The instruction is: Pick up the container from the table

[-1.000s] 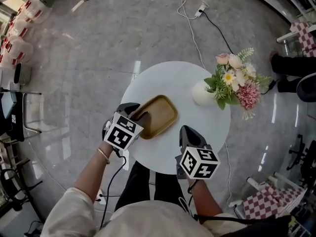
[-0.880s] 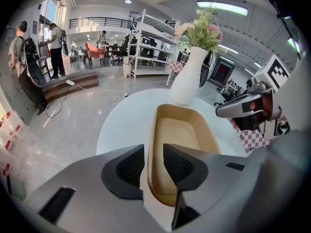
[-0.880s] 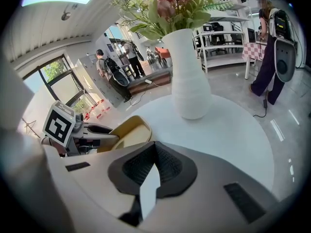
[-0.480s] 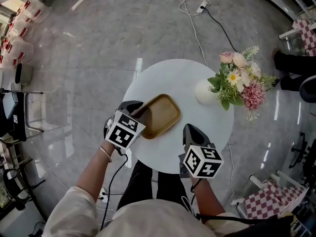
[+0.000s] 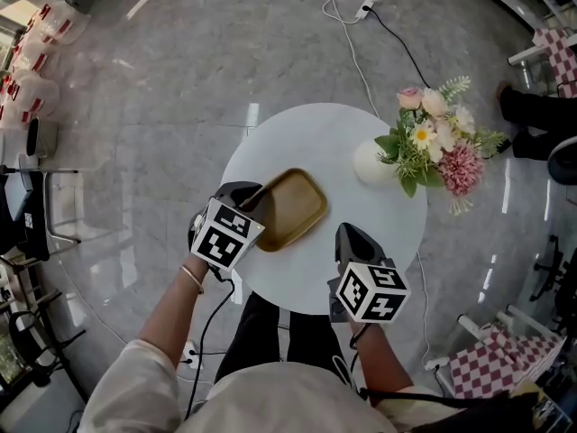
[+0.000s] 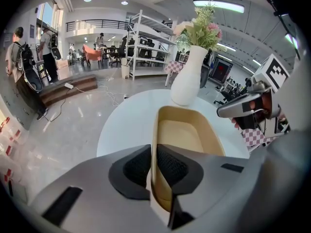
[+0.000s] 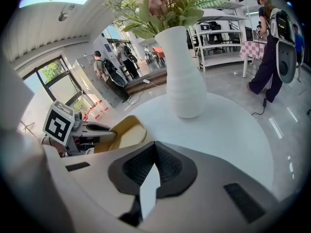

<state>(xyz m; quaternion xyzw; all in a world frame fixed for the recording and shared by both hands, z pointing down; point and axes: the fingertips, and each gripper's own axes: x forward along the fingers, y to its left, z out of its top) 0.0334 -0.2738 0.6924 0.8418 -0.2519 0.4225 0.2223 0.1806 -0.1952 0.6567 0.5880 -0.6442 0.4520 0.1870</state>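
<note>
1. Two tongs in view, one in each of the person's hands, both over the round white table (image 5: 325, 142).
2. Left tongs (image 5: 256, 198) (image 6: 153, 166): jaws narrow and closing, with the near rim wall of the container (image 5: 290, 207) (image 6: 182, 135) between the dark pads. One pad is outside the wall, one inside, and both look pressed on it.
3. Container: tan, shallow, rounded-rectangle tray, empty inside. It lies flat on the table, on the person's near-left part of the top.
4. Right tongs (image 5: 348, 234) (image 7: 154, 164): jaws together at the tips, nothing between them. They hang over bare table just right of the container (image 7: 124, 132), not touching it.
5. White vase (image 5: 370, 165) (image 6: 187, 81) (image 7: 182, 76) stands upright on the far-right part of the table, well apart from the container. It holds flowers (image 5: 433, 142) in pink, white and green.
6. Grey glossy floor (image 5: 180, 88) all round the table, with a white cable (image 5: 347, 34) lying beyond its far side.
7. Red-and-white checked seats (image 5: 491, 368) at the right edge of the head view.
8. Other people stand in the background in both gripper views, too small to detail.
</note>
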